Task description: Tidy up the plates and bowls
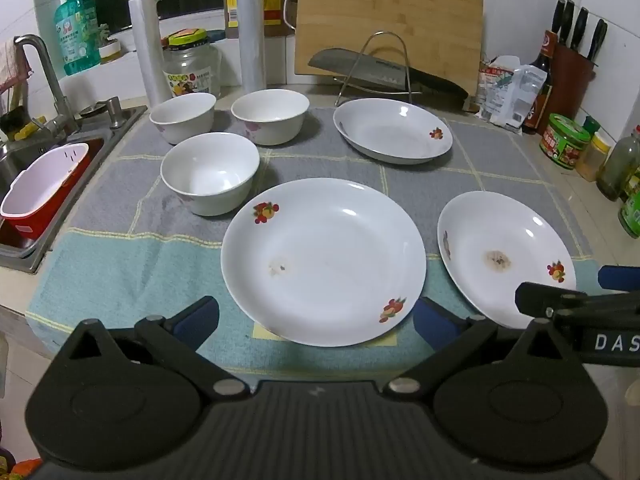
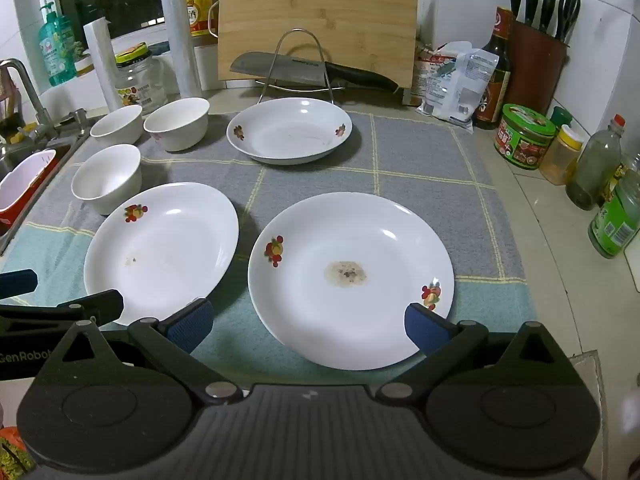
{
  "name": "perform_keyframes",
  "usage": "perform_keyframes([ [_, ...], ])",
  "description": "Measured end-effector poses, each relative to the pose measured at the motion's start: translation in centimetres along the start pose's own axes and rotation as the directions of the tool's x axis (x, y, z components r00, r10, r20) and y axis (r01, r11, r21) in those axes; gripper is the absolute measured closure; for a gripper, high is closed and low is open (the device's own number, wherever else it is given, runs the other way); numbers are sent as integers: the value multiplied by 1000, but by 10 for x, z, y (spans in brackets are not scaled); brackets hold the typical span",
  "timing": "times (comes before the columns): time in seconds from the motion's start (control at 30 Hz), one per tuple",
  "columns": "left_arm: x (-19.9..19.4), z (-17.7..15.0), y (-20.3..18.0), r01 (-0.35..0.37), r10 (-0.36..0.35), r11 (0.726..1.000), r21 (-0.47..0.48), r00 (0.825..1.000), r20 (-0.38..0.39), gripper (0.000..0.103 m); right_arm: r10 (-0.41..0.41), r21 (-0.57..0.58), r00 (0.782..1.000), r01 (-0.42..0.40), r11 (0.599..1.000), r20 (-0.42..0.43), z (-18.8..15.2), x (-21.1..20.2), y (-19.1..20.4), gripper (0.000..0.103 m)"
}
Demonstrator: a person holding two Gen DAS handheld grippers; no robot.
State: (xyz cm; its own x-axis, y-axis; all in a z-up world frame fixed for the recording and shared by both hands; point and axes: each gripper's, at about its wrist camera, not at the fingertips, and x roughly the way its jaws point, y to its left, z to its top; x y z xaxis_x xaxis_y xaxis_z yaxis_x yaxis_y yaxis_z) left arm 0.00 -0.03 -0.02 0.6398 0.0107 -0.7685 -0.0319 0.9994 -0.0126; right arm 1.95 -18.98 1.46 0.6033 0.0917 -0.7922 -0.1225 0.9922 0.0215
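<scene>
Three white plates with fruit prints lie on a checked mat [image 1: 120,264]: a near left plate [image 1: 323,260] [image 2: 160,248], a near right plate [image 1: 506,258] [image 2: 351,280] with a brown stain, and a far plate [image 1: 394,130] [image 2: 289,130]. Three white bowls stand at the left: a near bowl [image 1: 210,172] [image 2: 107,178], a far left bowl [image 1: 183,117] [image 2: 116,124] and a far right bowl [image 1: 270,116] [image 2: 177,123]. My left gripper [image 1: 316,322] is open at the near left plate's front rim. My right gripper [image 2: 308,322] is open at the near right plate's front rim.
A sink [image 1: 24,184] with a red and white basket [image 1: 44,188] lies left of the mat. A cleaver on a wire rack [image 2: 296,68] and a cutting board [image 2: 320,16] stand behind. Jars and bottles [image 2: 524,136] and a knife block [image 2: 538,60] line the right.
</scene>
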Motion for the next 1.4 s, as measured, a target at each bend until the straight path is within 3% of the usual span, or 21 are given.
perform_keyframes([
  [1.4,-2,2,0,-1,1,1000,3,1000,9,1,-11,7,1000,11,1000,6,1,-3,-1,0],
])
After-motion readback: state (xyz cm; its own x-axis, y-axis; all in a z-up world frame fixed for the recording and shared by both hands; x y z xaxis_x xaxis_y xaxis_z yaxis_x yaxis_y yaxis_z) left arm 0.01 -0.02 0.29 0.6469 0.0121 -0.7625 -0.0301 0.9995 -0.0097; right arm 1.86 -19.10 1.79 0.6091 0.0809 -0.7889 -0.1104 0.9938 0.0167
